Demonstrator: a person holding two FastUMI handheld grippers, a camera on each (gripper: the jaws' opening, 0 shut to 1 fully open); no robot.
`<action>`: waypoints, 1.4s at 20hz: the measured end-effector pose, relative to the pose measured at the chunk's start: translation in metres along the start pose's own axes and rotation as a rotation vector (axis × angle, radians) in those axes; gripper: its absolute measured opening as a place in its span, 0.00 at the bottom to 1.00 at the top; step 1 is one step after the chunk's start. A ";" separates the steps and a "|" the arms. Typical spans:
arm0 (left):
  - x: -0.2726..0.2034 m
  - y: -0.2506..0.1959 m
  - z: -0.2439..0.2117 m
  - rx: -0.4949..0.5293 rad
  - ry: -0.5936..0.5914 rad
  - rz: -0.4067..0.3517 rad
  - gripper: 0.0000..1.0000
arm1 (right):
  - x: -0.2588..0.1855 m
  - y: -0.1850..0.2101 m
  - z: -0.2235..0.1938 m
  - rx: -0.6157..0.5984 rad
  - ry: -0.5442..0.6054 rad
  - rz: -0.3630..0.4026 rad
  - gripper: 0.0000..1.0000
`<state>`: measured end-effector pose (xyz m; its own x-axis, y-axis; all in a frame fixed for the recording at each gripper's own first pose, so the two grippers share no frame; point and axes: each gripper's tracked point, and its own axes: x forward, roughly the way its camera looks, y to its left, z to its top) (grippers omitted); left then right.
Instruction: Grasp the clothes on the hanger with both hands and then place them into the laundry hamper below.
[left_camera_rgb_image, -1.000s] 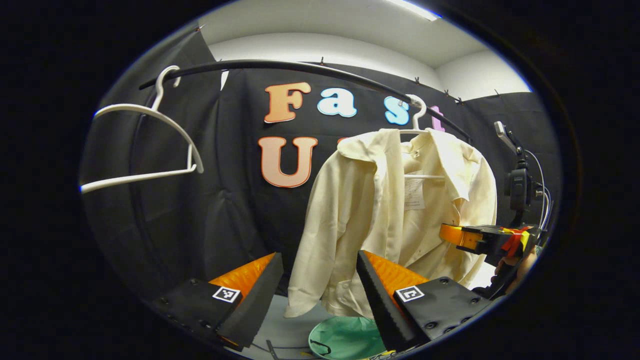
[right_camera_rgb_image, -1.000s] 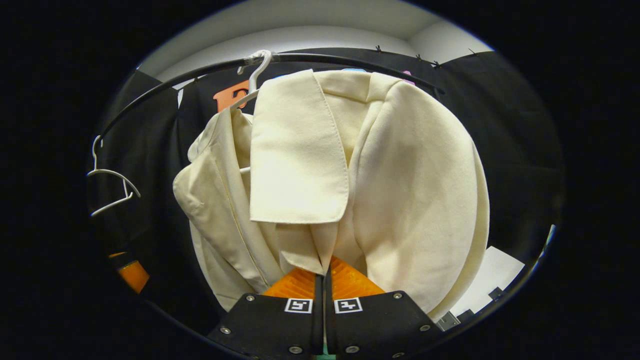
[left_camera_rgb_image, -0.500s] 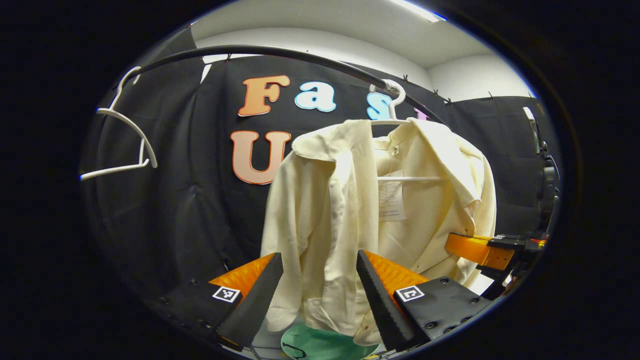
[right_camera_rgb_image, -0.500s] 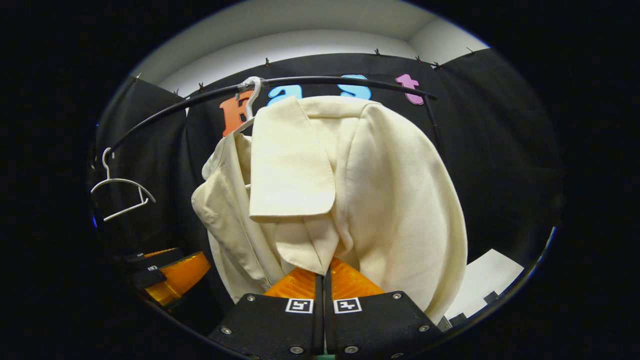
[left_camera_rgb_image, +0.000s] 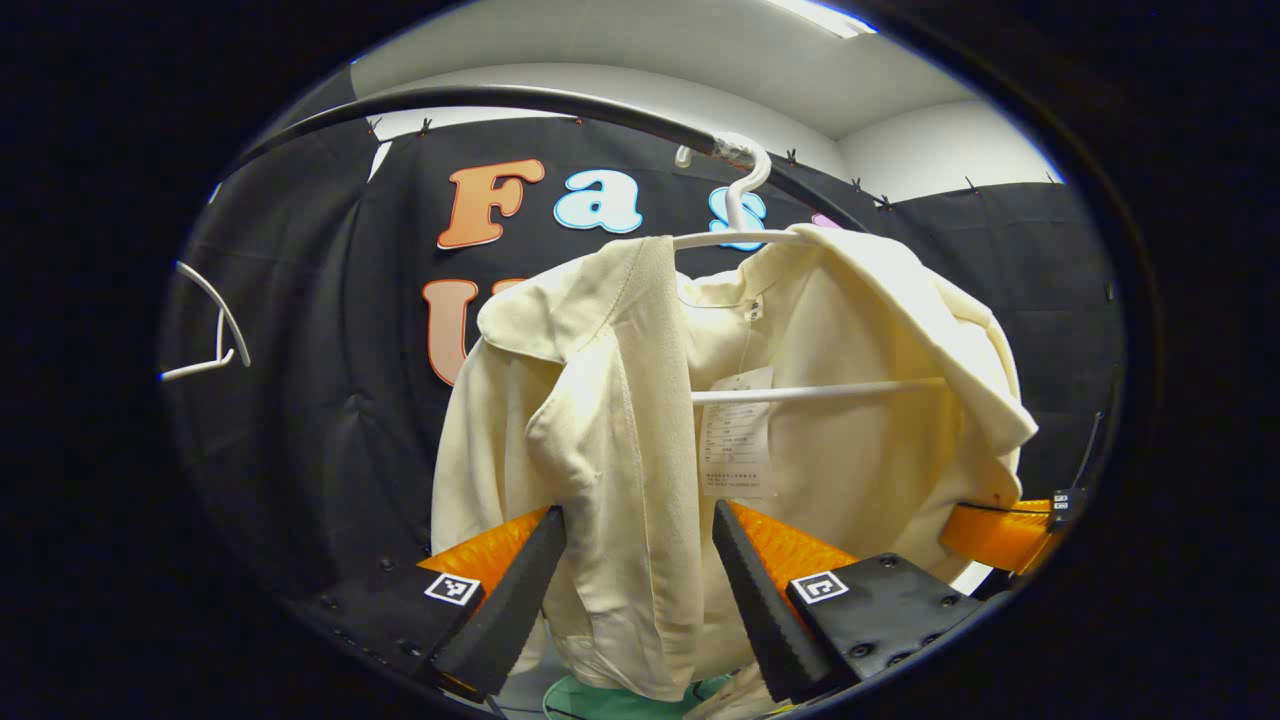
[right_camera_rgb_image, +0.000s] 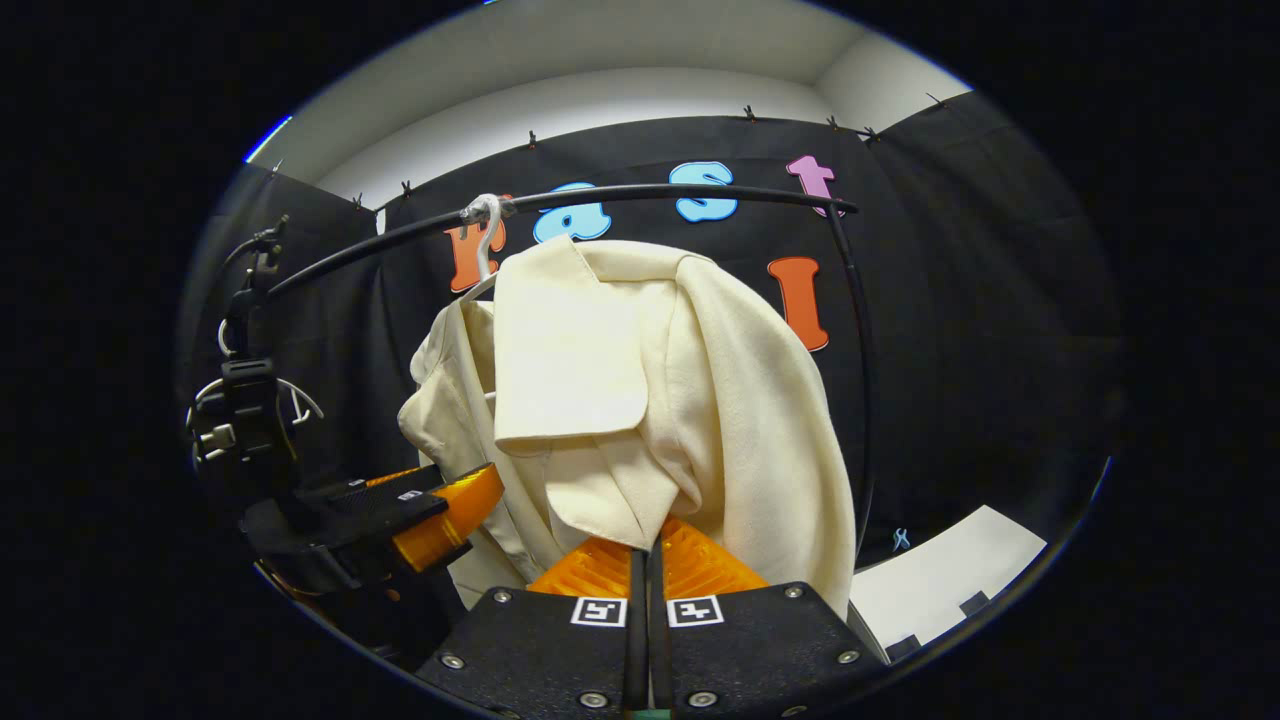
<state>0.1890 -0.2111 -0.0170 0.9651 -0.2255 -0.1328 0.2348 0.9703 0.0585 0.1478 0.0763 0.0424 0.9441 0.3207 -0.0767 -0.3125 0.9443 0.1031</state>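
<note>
Black cloth wall (right_camera_rgb_image: 980, 330) behind rail (right_camera_rgb_image: 660, 192); white ceiling (right_camera_rgb_image: 560, 50).

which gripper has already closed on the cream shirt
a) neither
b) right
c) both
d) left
b: in the right gripper view the right gripper is pinched shut on the cream shirt, while in the left gripper view the left gripper stands open around the shirt's front edge.
</note>
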 end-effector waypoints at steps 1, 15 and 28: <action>0.006 0.000 0.001 0.008 -0.003 0.010 0.97 | -0.002 -0.002 0.002 0.001 -0.005 0.005 0.00; 0.050 -0.008 0.004 0.005 0.022 -0.012 0.69 | -0.006 -0.009 0.028 0.004 -0.055 0.041 0.00; -0.001 0.018 0.025 0.045 0.091 -0.113 0.07 | -0.002 0.007 0.069 -0.053 -0.138 0.027 0.00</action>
<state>0.1951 -0.1955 0.0087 0.9184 -0.3223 -0.2296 0.3482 0.9338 0.0823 0.1506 0.0772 0.1114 0.9395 0.3368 0.0627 -0.3401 0.9390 0.0509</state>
